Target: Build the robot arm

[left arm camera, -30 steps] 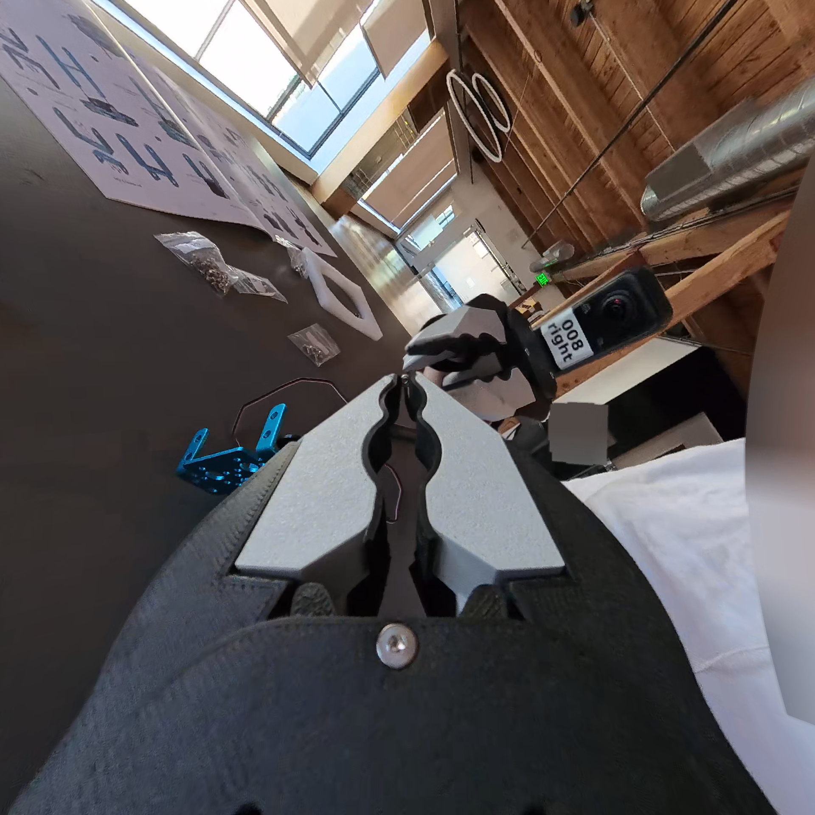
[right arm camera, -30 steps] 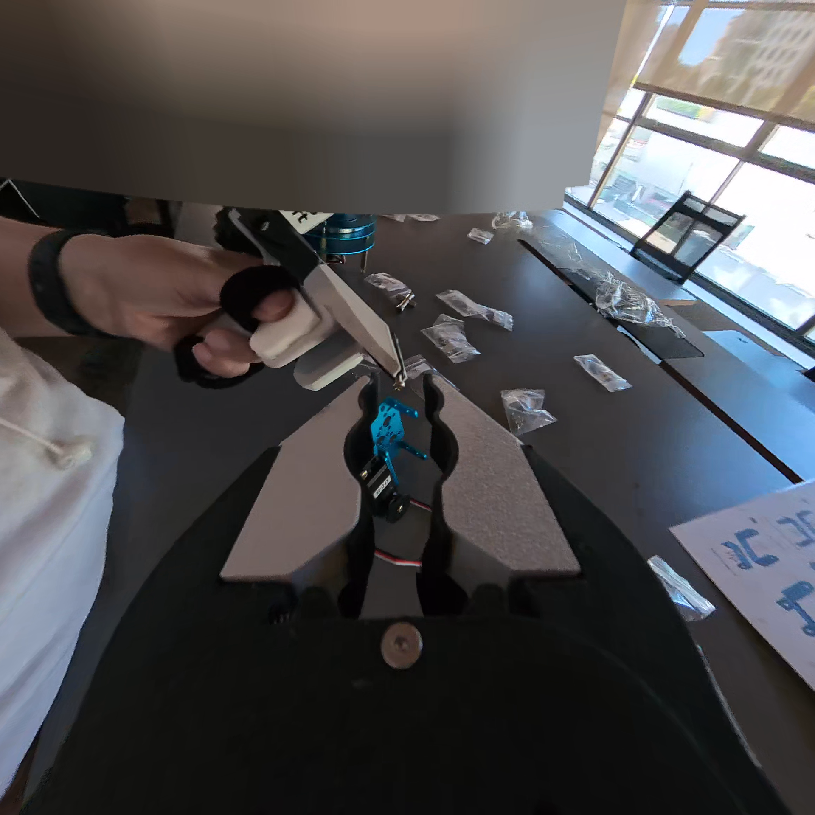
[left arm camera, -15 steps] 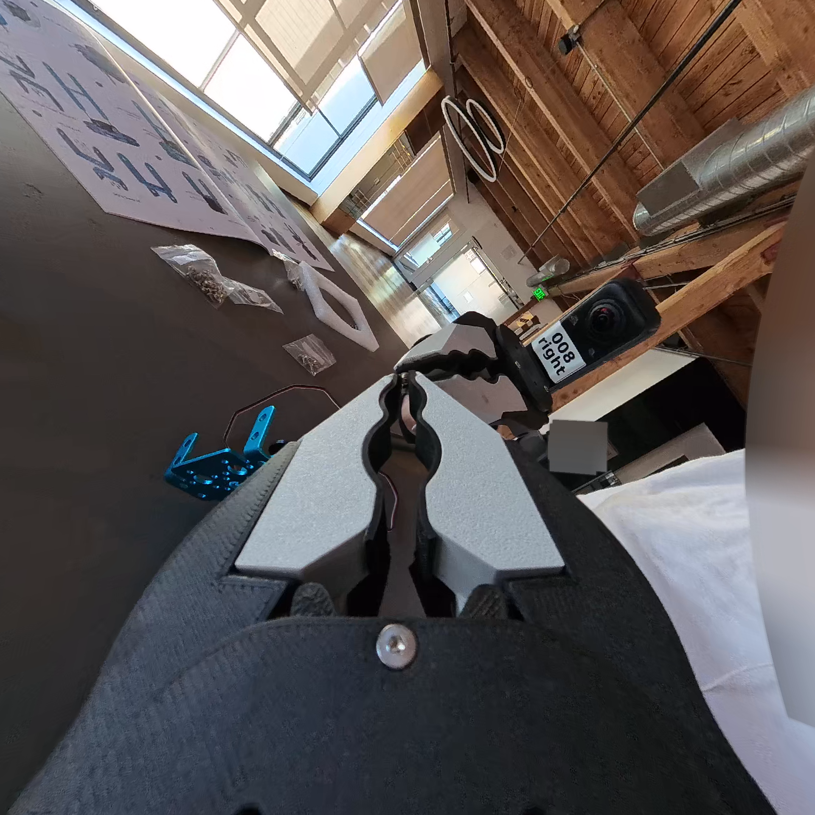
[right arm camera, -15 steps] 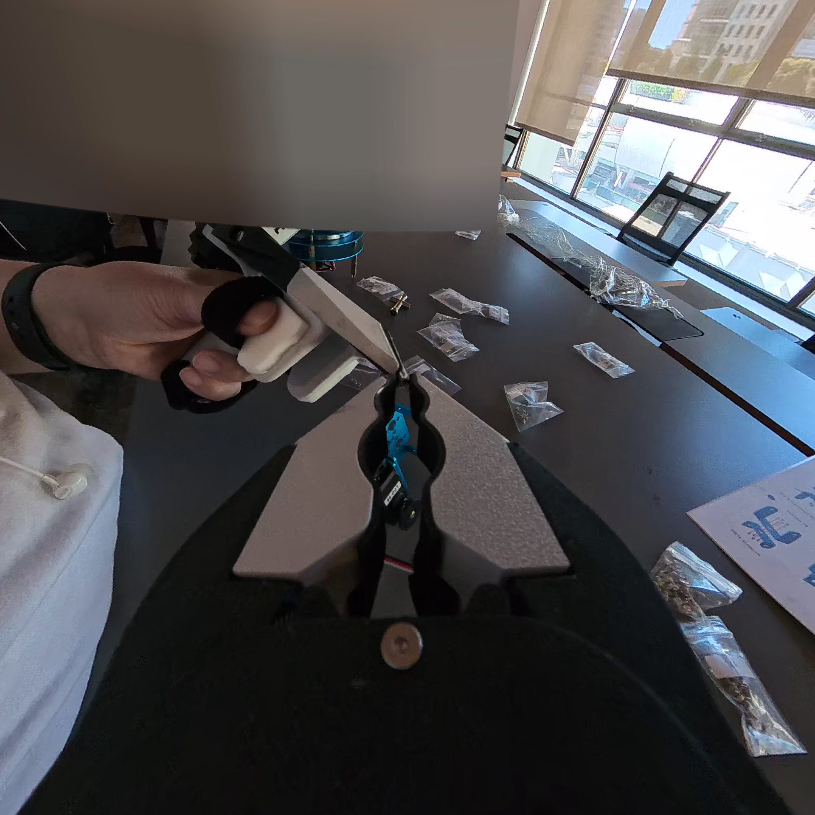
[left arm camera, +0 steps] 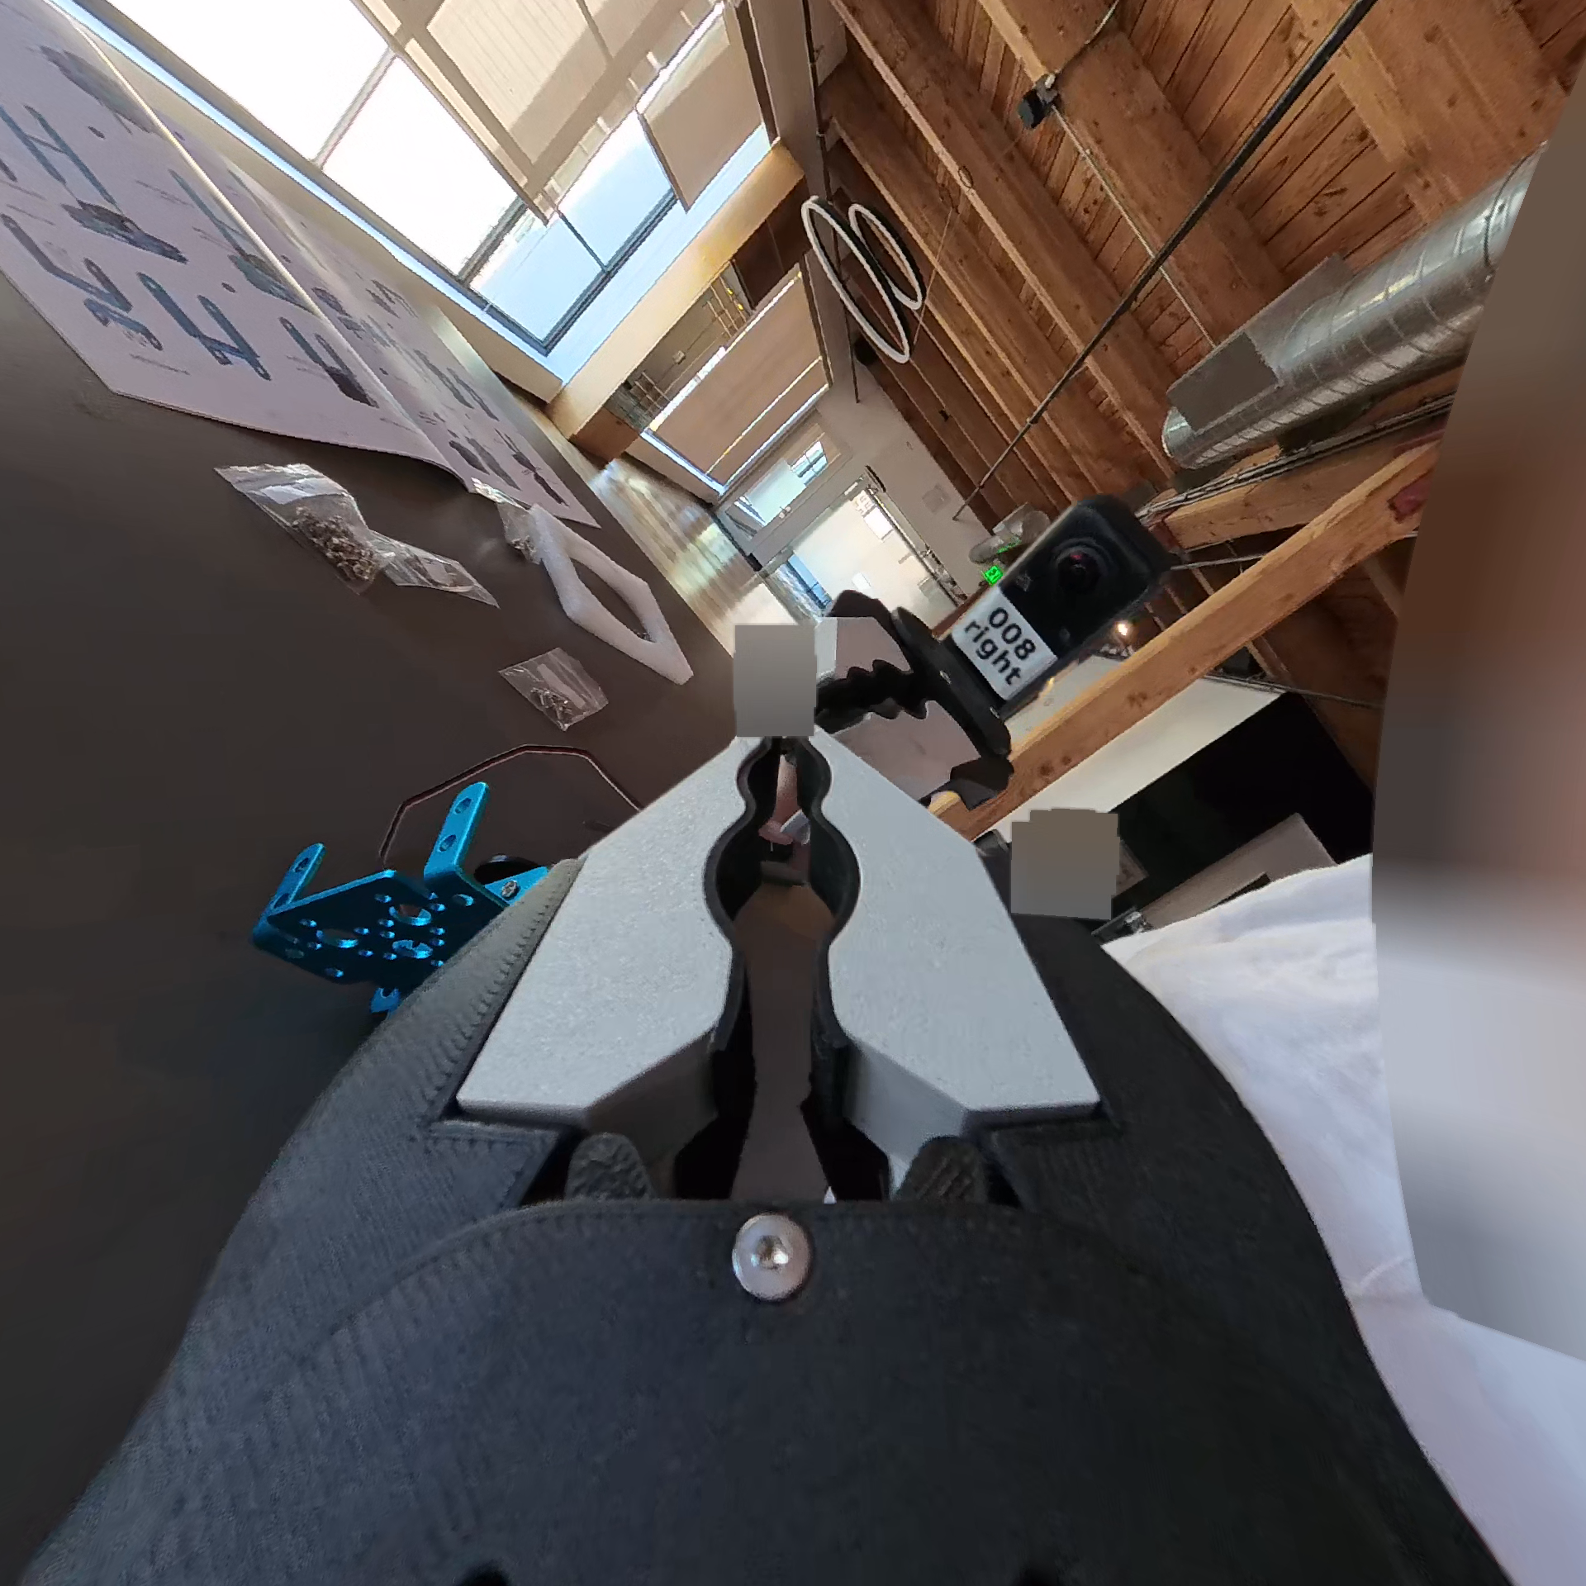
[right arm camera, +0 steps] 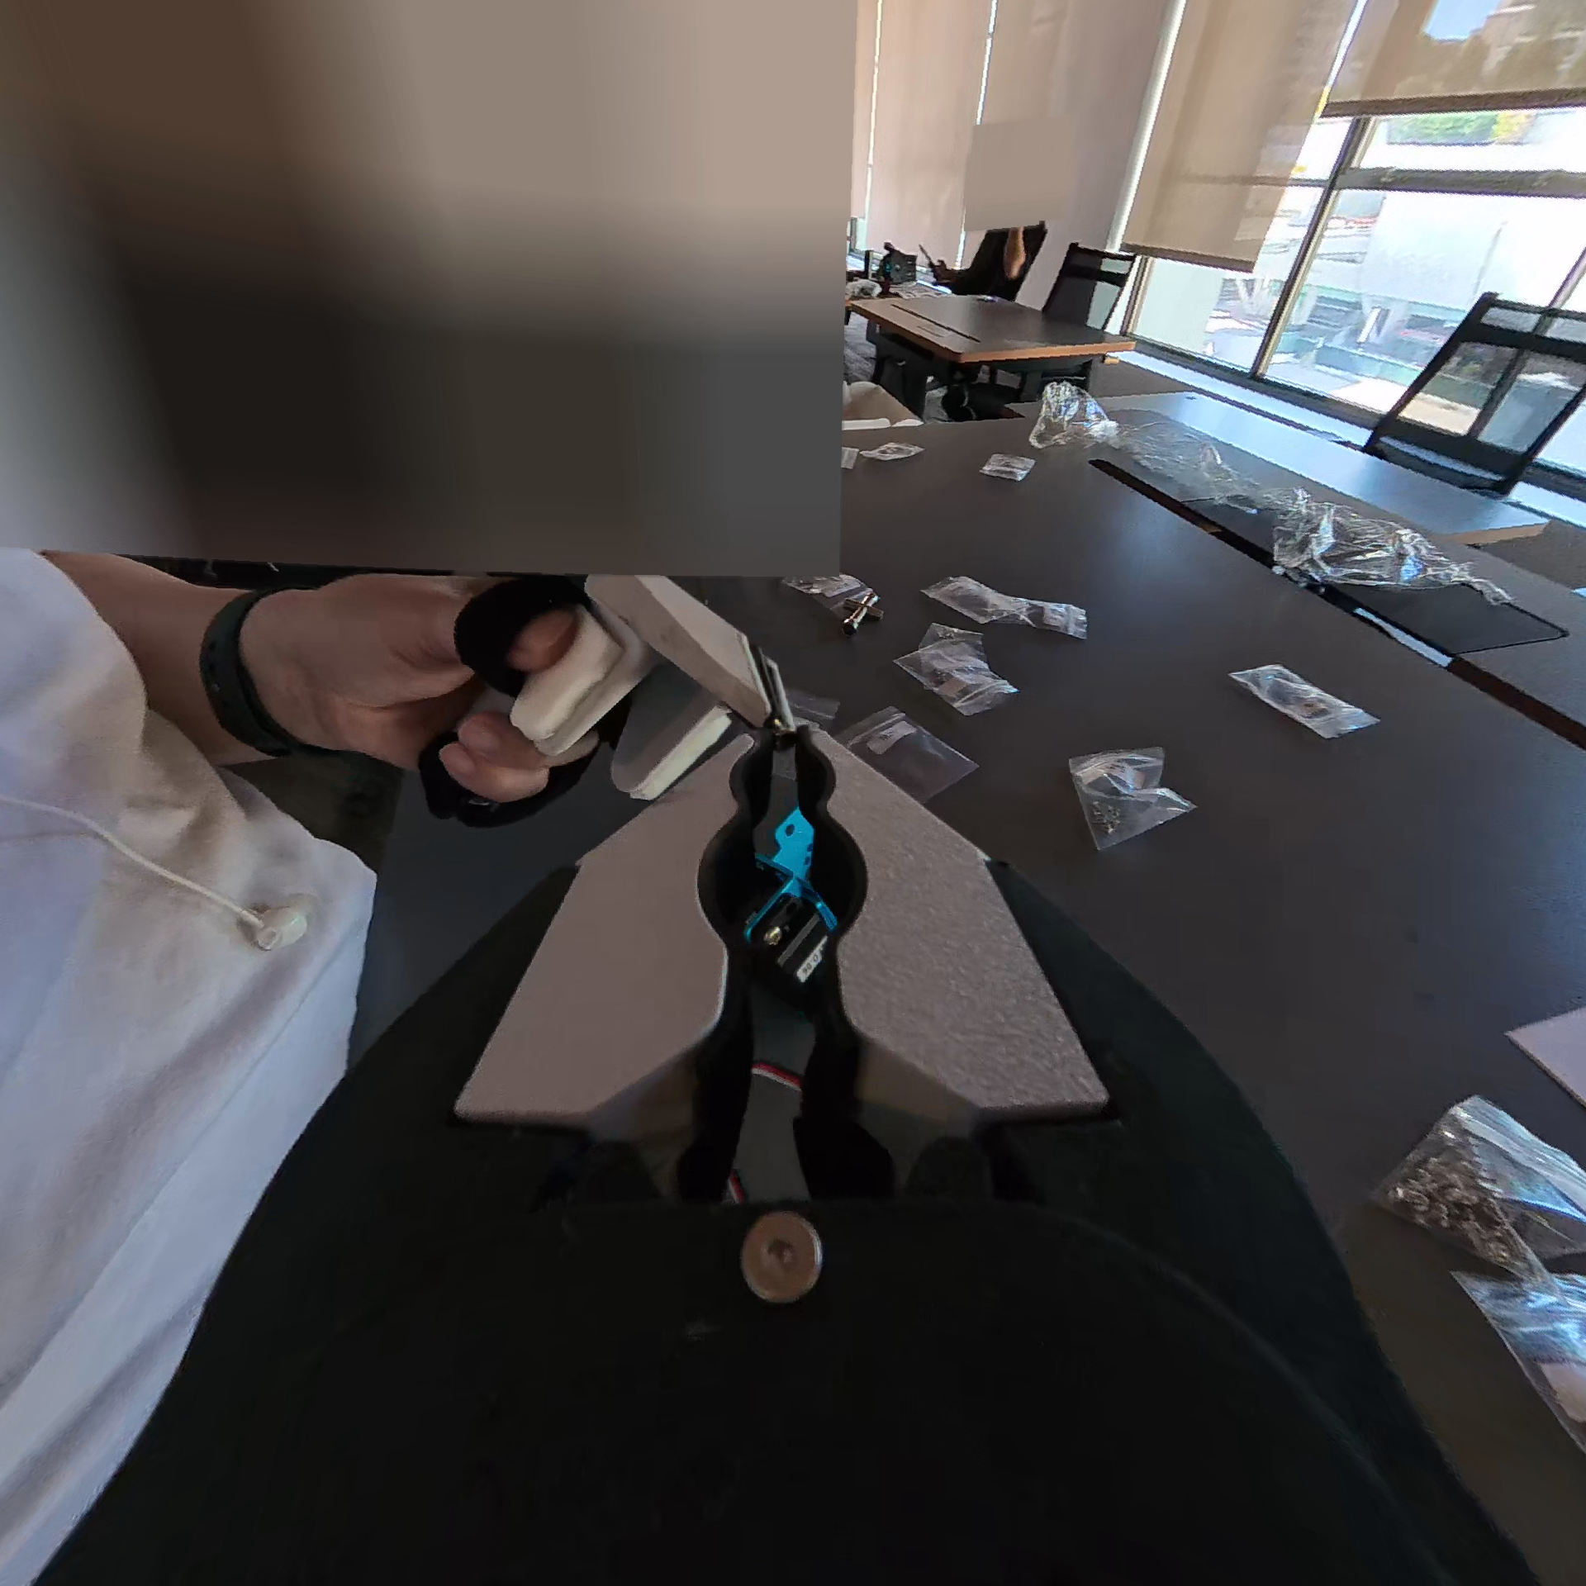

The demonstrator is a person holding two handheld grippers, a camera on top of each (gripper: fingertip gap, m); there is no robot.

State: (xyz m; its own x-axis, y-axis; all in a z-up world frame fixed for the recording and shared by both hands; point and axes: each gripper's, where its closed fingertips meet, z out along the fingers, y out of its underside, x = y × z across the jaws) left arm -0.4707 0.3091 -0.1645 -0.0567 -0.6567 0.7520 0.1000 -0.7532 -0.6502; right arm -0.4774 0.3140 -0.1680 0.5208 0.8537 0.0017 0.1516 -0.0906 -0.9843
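Observation:
My left gripper (left arm camera: 779, 755) is shut on a small metal screw (right arm camera: 775, 708), held in the air above the dark table (right arm camera: 1201, 901). It also shows in the right wrist view (right arm camera: 766, 705), in a person's hand (right arm camera: 369, 669). My right gripper (right arm camera: 777, 745) meets it tip to tip, its jaws closed around the screw's free end. The right gripper's fingers (left arm camera: 867, 687) show just beyond my left tips, partly behind a blurred patch. A blue metal bracket with a black servo (left arm camera: 378, 918) lies on the table below and shows through the right gripper's gap (right arm camera: 789, 867).
Several small clear bags of hardware (right arm camera: 1124, 794) lie scattered over the table, more at the left (left arm camera: 335, 532). A white foam hexagon (left arm camera: 614, 601) and printed sheets (left arm camera: 197, 283) lie farther off. Crumpled plastic wrap (right arm camera: 1339, 536) and a black chair (right arm camera: 1493, 386) are at the far side. The grippers are tip to tip, or close to it.
The right gripper was open a second ago and has closed onto the screw at the left gripper's tip. Both grippers have come tip to tip and tilted upward.

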